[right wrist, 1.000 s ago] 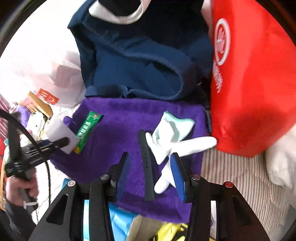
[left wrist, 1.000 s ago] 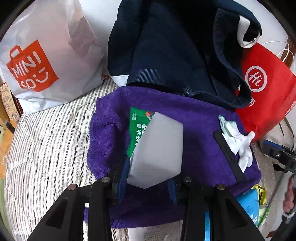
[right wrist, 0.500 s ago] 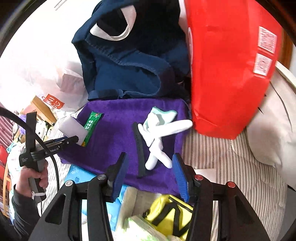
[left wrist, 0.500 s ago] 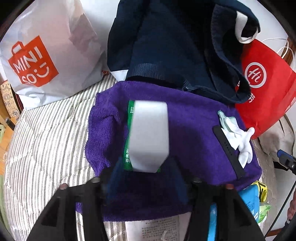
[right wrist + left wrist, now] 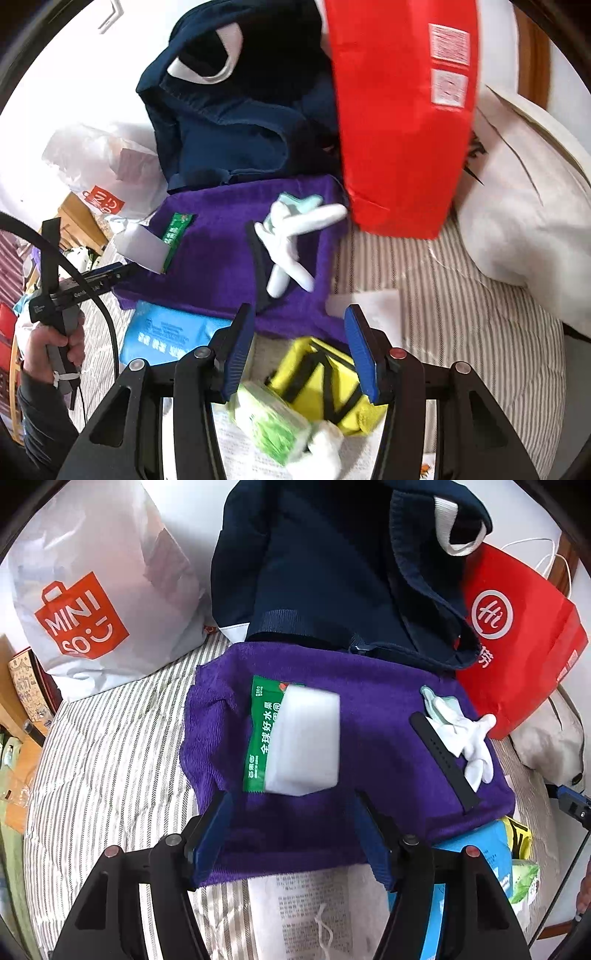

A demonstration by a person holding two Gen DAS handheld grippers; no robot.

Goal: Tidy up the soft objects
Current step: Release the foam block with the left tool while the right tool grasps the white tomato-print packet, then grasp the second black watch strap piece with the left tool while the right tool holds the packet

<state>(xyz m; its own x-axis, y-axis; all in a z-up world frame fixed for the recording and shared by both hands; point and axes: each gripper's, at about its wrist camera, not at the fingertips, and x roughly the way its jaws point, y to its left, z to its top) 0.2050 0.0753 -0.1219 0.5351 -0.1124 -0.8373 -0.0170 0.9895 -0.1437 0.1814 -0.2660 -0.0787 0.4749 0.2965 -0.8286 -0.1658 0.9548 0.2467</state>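
Just ahead of my left gripper [image 5: 291, 808], its fingers spread wide and empty, the white sponge [image 5: 304, 744] lies on the purple towel [image 5: 376, 738], overlapping a green packet [image 5: 264, 731]. My right gripper [image 5: 299, 347] also gapes, hovering near the white glove [image 5: 291, 232].

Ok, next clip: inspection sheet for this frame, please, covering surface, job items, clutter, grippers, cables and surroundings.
Surface: striped bedding with a purple towel spread on it.
Job's things: white sponge lying partly over a green packet; white gloves beside a black strap, all on the towel.
Clutter: blue pack, yellow pouch, green tissue pack, printed paper.
Grippers: left gripper open, empty, sponge just ahead of its fingers; right gripper open, empty.
Cables: black cable at the left gripper.
Surroundings: navy bag, red bag, Miniso bag, pillow.
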